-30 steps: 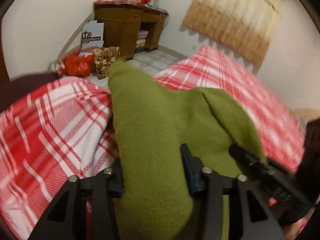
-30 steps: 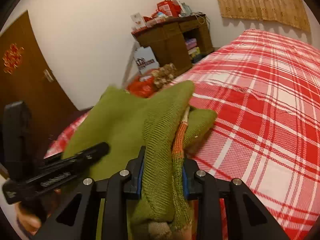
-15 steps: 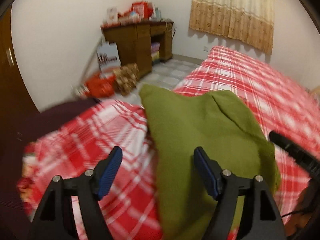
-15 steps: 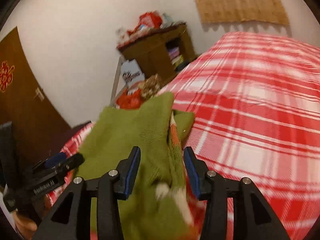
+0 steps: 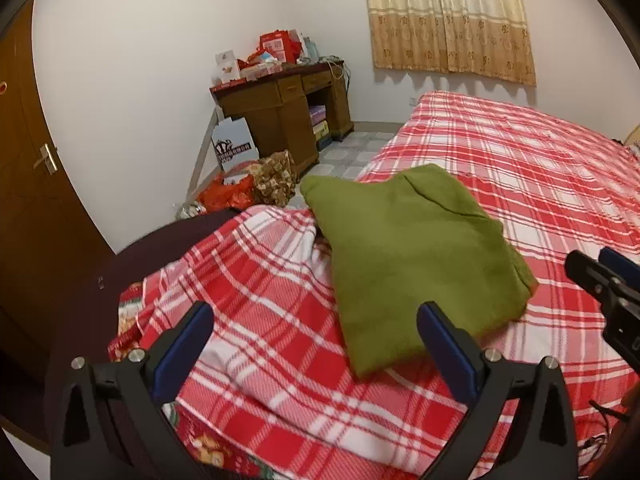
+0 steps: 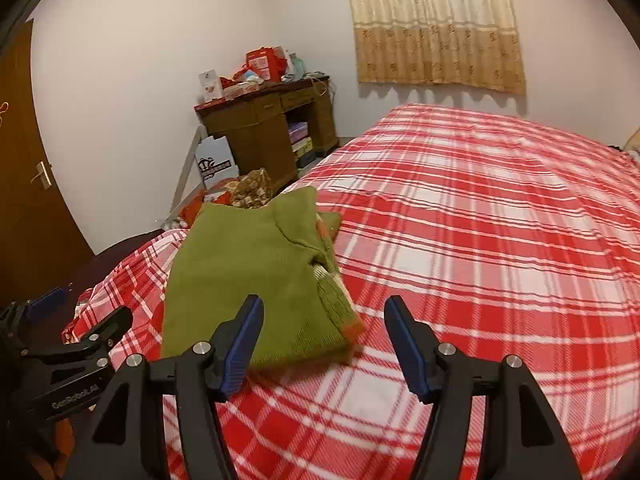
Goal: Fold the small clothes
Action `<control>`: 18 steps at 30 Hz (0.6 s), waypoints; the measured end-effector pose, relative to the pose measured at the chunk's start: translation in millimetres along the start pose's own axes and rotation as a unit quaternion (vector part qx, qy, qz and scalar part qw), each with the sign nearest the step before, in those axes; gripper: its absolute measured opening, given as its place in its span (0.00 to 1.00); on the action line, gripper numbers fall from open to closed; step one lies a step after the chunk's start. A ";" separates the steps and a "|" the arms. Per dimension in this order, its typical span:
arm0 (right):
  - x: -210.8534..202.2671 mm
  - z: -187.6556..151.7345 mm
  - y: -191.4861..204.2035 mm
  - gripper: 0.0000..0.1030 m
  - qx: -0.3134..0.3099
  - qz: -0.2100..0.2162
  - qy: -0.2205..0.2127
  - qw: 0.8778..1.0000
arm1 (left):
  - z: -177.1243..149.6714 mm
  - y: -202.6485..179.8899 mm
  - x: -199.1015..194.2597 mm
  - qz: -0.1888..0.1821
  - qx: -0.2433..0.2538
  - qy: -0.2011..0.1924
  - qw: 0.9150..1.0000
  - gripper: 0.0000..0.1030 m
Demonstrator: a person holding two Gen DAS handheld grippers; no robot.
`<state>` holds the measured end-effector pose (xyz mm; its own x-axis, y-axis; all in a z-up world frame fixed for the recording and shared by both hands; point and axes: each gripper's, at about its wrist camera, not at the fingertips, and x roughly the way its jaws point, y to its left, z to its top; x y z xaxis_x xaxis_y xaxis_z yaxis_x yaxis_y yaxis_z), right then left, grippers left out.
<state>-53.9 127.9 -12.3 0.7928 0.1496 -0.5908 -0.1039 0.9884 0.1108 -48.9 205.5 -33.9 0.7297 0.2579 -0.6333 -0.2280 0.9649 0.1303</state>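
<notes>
A folded green knit sweater (image 5: 404, 248) lies flat on the red plaid bedspread (image 5: 540, 168) near the bed's left corner. It also shows in the right wrist view (image 6: 248, 276), with an orange-trimmed cuff at its right edge. My left gripper (image 5: 316, 332) is open and empty, held just short of the sweater's near edge. My right gripper (image 6: 324, 340) is open and empty, above the sweater's near right corner. The right gripper's tip shows at the right edge of the left wrist view (image 5: 600, 280). The left gripper shows at the lower left of the right wrist view (image 6: 80, 340).
A brown wooden desk (image 5: 280, 104) piled with red boxes stands against the far wall. Red and patterned bags (image 5: 256, 184) lie on the floor beside the bed. A brown door (image 5: 36, 168) is at the left. A curtain (image 5: 448, 16) hangs behind the bed.
Both grippers let go of the sweater, opened wide and drew back. The sweater dropped from being held up and now lies folded flat on the bedspread.
</notes>
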 end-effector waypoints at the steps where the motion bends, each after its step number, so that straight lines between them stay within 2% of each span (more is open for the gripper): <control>1: -6.2 -0.6 -0.5 0.62 0.002 0.001 -0.005 1.000 | 0.8 0.7 -1.9 -0.002 -0.009 0.004 1.000 1.00; 5: -37.1 -0.8 4.9 0.65 -0.009 -0.012 -0.036 0.999 | 1.2 -0.6 -18.2 -0.009 -0.023 0.001 1.000 1.00; 9: -61.6 3.3 10.7 0.75 -0.013 -0.017 -0.070 0.997 | 2.7 -7.6 -38.9 0.021 -0.008 -0.037 0.999 1.00; 13: -74.6 5.4 12.8 0.75 -0.008 -0.011 -0.091 0.996 | 4.5 -8.8 -56.6 0.034 -0.009 -0.063 0.997 1.00; 18: -78.3 5.0 12.4 0.75 -0.005 -0.008 -0.093 0.996 | 1.0 -9.8 -74.2 0.036 -0.024 -0.085 0.995 1.00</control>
<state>-114.3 128.2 39.3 0.8923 0.1264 -0.4333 -0.0945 0.9910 0.0945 -100.3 177.0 12.6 0.8081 0.3355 -0.4842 -0.3117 0.9410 0.1318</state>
